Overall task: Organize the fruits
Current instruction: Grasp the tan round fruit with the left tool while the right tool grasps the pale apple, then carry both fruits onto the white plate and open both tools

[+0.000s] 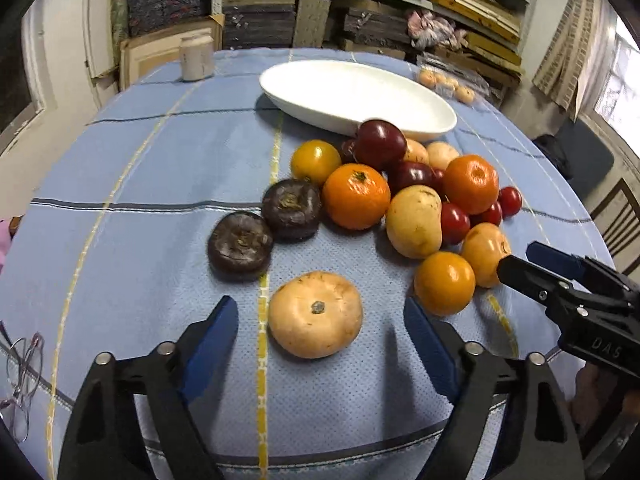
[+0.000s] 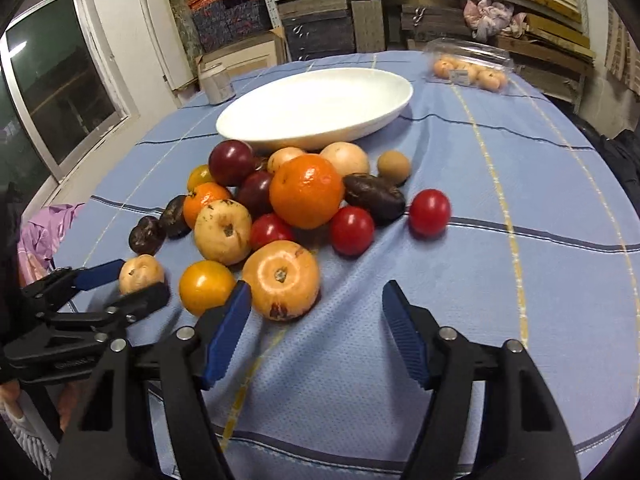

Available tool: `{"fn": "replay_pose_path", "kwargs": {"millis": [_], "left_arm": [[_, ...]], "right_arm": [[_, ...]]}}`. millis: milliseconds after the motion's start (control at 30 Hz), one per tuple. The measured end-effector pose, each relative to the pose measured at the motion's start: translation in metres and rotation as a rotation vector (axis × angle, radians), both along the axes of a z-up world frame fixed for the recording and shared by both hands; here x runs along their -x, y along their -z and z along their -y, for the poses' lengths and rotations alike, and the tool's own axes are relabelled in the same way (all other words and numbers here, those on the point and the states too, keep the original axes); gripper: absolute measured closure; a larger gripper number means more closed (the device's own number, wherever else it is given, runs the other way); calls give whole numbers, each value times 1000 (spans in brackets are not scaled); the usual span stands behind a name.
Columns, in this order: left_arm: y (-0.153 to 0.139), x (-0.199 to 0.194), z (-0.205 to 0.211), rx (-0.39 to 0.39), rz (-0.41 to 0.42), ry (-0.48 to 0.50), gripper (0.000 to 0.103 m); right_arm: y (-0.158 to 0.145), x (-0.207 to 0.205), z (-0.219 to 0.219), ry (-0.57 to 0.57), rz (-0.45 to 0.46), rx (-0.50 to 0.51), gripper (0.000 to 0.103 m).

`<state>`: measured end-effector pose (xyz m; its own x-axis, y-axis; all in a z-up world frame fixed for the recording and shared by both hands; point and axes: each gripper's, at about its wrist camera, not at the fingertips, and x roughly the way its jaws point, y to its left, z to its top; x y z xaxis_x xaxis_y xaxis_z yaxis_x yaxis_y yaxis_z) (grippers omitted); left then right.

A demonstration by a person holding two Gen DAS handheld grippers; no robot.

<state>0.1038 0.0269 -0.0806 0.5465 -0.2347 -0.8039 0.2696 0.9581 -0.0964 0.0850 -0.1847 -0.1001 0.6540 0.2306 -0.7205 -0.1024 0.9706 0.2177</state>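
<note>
the left claw (image 1: pixel 320 320) stands open over the table (image 1: pixel 140 208), its blue-padded fingers on either side of a pale tan, flattened fruit (image 1: pixel 315 314) that lies on the blue cloth; a gap shows between each pad and the fruit, so nothing is gripped. beyond it, two dark brown flattened fruits (image 1: pixel 240 246) lie touching each other, and behind them sits the main heap: a large orange (image 1: pixel 356 196), a yellow tomato-like fruit (image 1: pixel 315 161), dark red plums (image 1: pixel 380 144), a pale yellow pear-shaped fruit (image 1: pixel 414 221) and small red tomatoes (image 1: pixel 454 223).

the right claw (image 2: pixel 316 312) is also open, over bare cloth at the near edge of the heap. its left pad sits just beside a big pale-orange fruit (image 2: pixel 281 285) with a dark spot low on its skin, and whether they touch cannot be told; the right pad is clear of everything. a yellow-orange round fruit (image 2: pixel 206 287) lies touching that fruit on its left. farther out are a bright orange (image 2: pixel 306 191), red tomatoes (image 2: pixel 430 212) set a little apart to the right, and a small brown kiwi-like fruit (image 2: pixel 394 167).

past the heap, a white oval dish (image 2: pixel 316 110) sits with some fruits against its near rim. a clear plastic box of small orange fruits (image 2: pixel 470 66) and a pale jar (image 1: pixel 196 58) stand at the far side of the table. spectacles (image 1: pixel 24 376) lie on the cloth at the near left.
</note>
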Motion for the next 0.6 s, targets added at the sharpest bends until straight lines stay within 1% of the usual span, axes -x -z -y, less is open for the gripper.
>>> {"fn": "replay_pose_path", "kwargs": {"millis": [67, 200, 267, 333, 433, 500, 533, 567, 600], "left_arm": [[4, -3, 2, -6, -8, 4, 35], [5, -4, 7, -26, 7, 18, 37], [5, -3, 9, -22, 10, 34, 37], [5, -3, 8, -17, 10, 36, 41], [4, -3, 6, -6, 13, 34, 50], [4, -1, 7, -8, 16, 35, 56], [3, 0, 8, -9, 17, 40, 58], [4, 1, 9, -10, 20, 43, 58], [4, 3, 10, -16, 23, 46, 58]], "right_arm": [[1, -3, -2, -10, -4, 0, 36], [2, -9, -7, -28, -12, -4, 36], [3, -13, -10, -38, -17, -3, 36], [4, -15, -11, -44, -26, -6, 36], [5, -18, -11, -47, -28, -24, 38], [7, -20, -10, -58, -40, -38, 49], [9, -20, -10, -63, -47, -44, 51], [9, -20, -10, -65, -51, -49, 56], [9, -20, -10, -67, -51, -53, 58]]}}
